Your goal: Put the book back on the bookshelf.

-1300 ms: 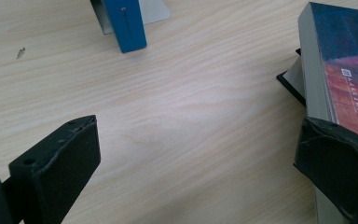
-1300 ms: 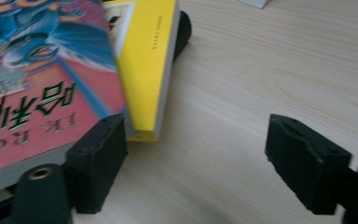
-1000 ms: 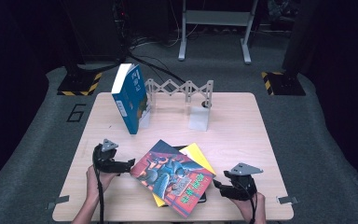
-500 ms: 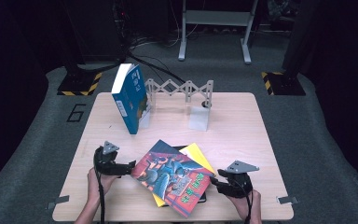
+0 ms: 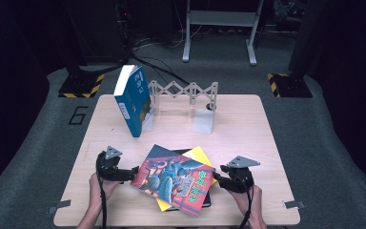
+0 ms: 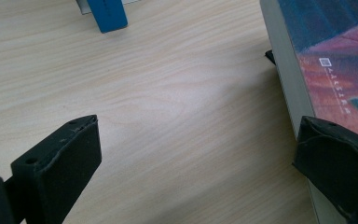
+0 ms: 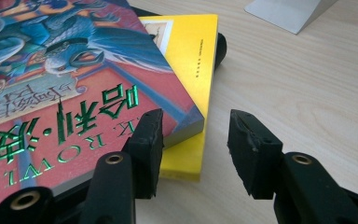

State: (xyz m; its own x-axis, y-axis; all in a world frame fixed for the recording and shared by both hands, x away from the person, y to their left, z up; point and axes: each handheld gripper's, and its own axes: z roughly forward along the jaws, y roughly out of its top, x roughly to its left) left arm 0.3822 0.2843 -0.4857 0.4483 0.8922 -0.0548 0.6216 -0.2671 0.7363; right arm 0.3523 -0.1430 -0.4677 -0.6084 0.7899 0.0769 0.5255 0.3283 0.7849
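Between both tongs (parted) — book (image 5: 175, 178)

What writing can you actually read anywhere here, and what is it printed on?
"6": painted on the grey floor mat left of the table.
"K. ROWL": green letters, cut off, on the red illustrated book.
"哈利·波": large green characters on that same cover, partly cut off.
Yellow book: spine print too small to read.
Blue book: white cover print too blurred to read.

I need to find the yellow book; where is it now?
In the high view the yellow book lies near the table's front edge, under the red book and atop a black book, between both grippers.
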